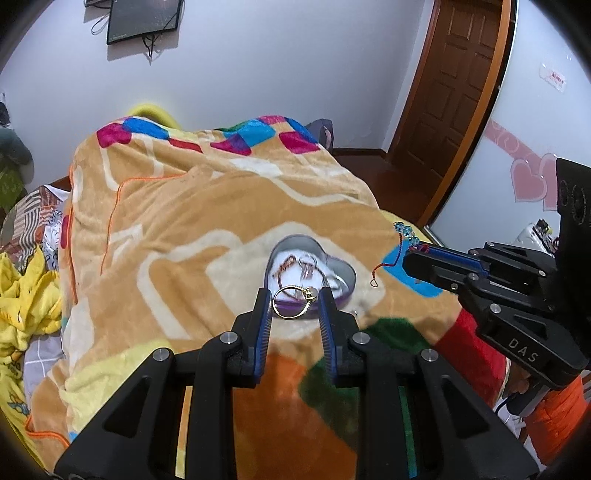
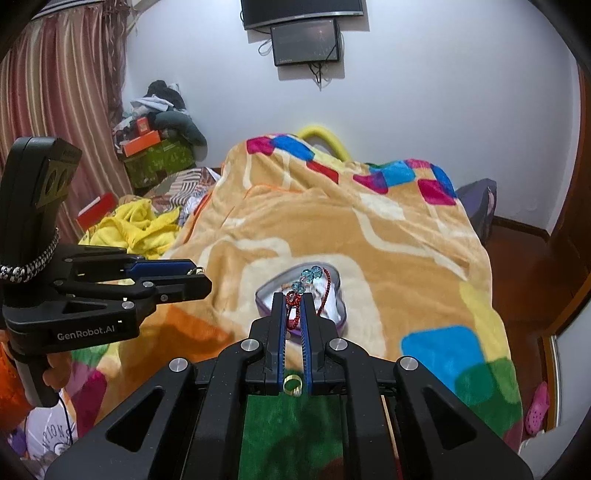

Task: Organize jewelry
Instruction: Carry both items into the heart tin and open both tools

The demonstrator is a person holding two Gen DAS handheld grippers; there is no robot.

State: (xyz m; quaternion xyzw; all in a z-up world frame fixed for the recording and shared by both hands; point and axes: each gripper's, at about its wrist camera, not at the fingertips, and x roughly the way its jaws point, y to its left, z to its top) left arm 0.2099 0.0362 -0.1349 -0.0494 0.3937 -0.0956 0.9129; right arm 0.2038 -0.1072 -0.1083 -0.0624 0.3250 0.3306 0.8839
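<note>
We find the left gripper [image 1: 294,303] clamped on a gold ring [image 1: 291,302] and the right gripper [image 2: 294,308] pinching a red beaded cord [image 2: 295,300], with the heart-shaped tin [image 1: 341,267] lying just ahead of and below both tips

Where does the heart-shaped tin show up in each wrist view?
Left wrist view: the heart-shaped tin lies on the blanket at centre, just beyond the left gripper, whose jaws hold a gold ring.
Right wrist view: the tin is at centre, partly behind the right gripper.
Shared landmark: the wall screen.
</note>
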